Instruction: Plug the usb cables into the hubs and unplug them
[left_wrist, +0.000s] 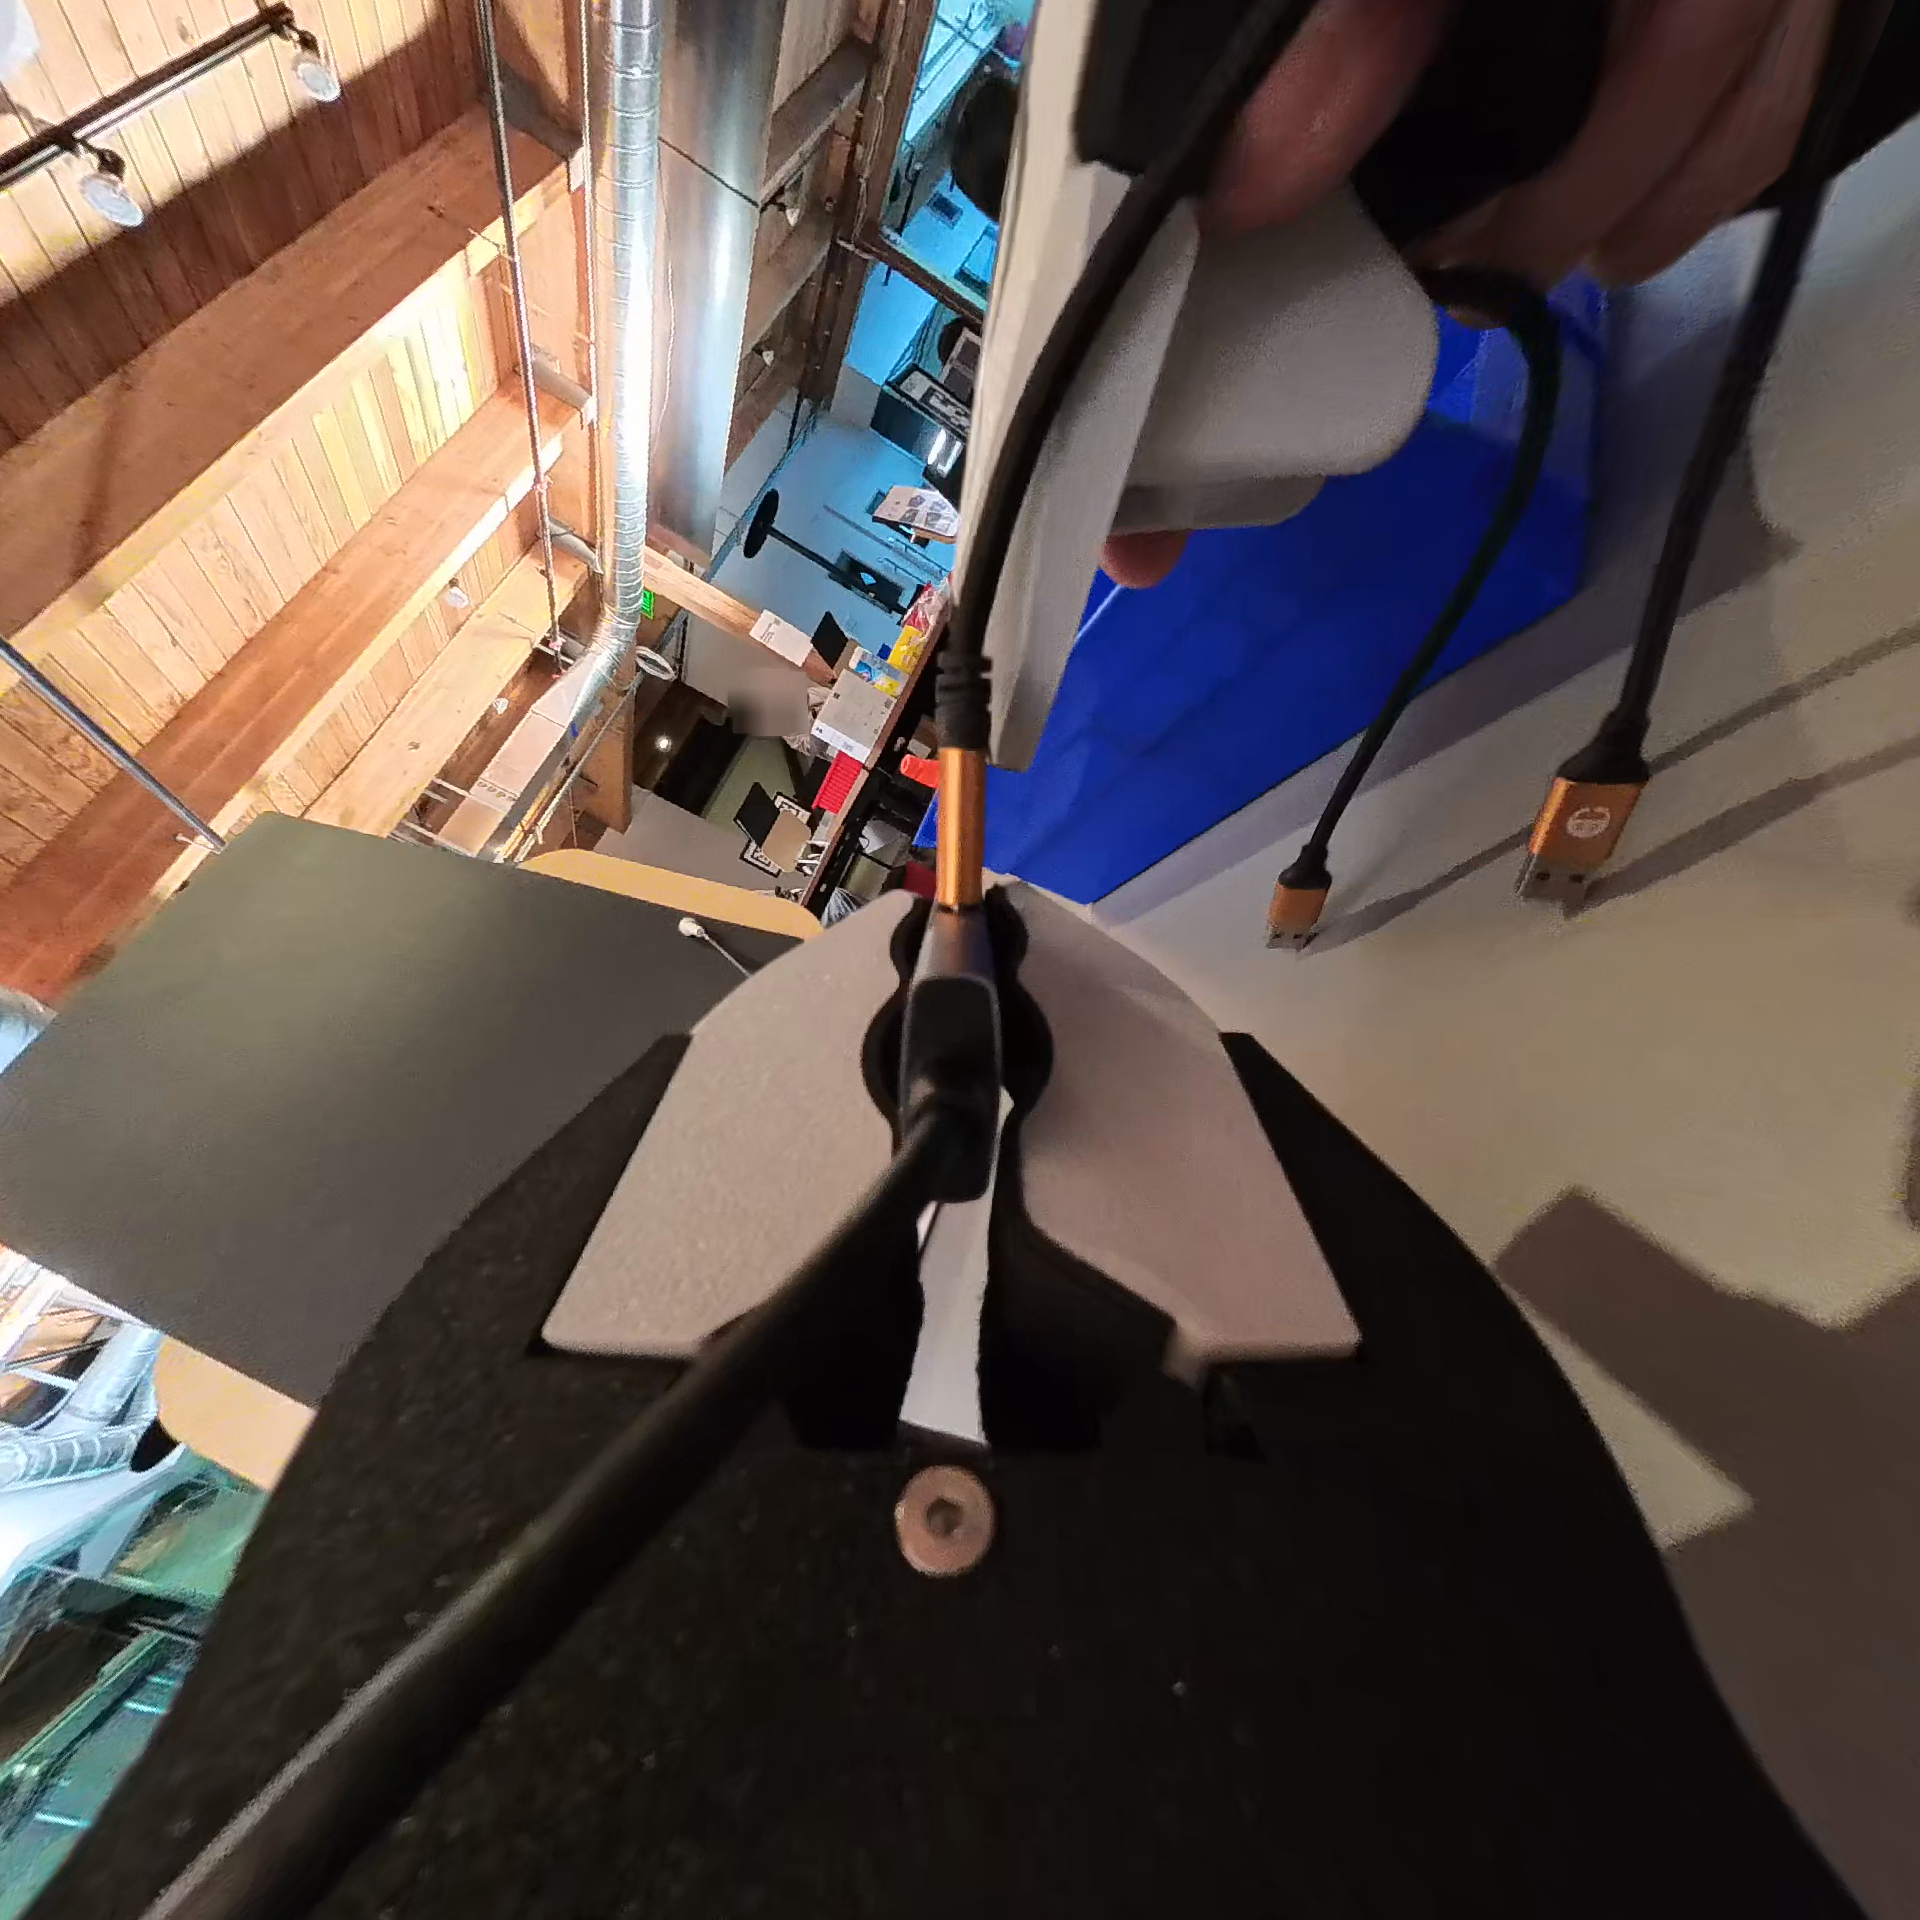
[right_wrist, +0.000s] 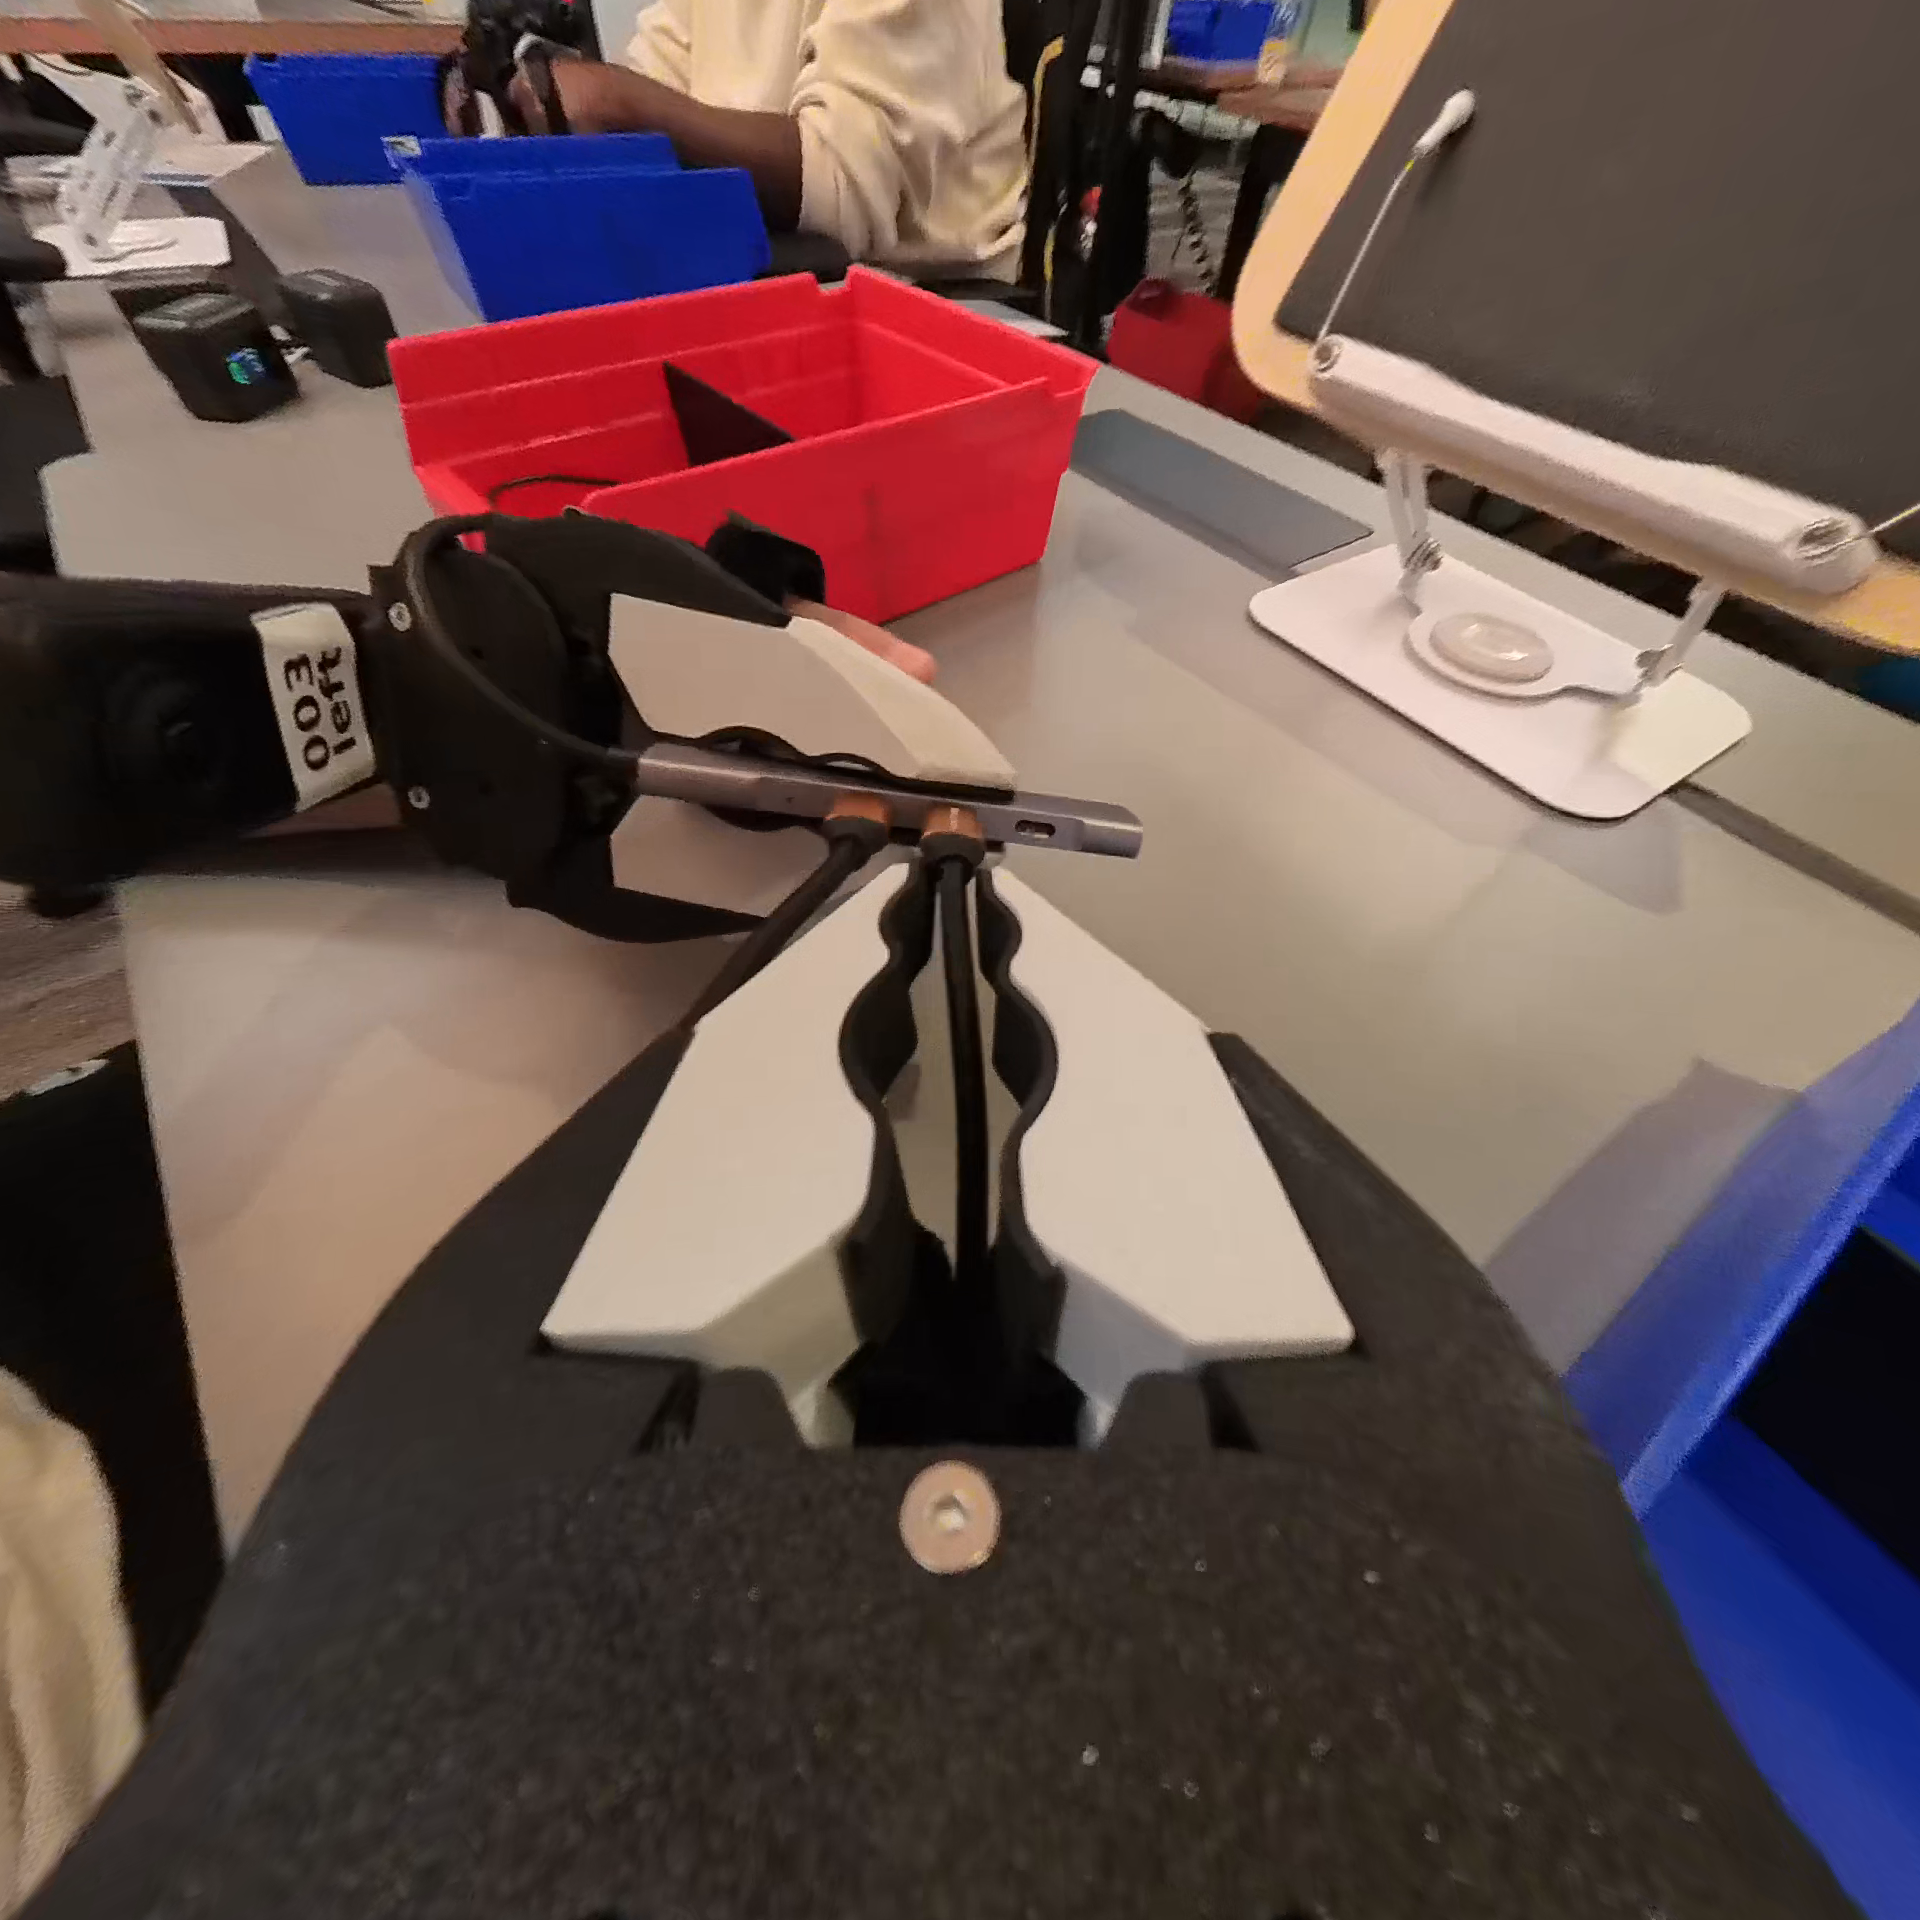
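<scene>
Slim grey hub (right_wrist: 883, 805), orange-collared cables (right_wrist: 951, 826)

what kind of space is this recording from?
Probably a shared workshop or lab: grey worktable with red parts bin and blue bins, exposed wood ceiling with metal duct, stocked shelving.

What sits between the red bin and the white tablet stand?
Only bare grey table, per the right wrist view. The red bin and white stand stand apart with nothing on the stretch between them.
</scene>
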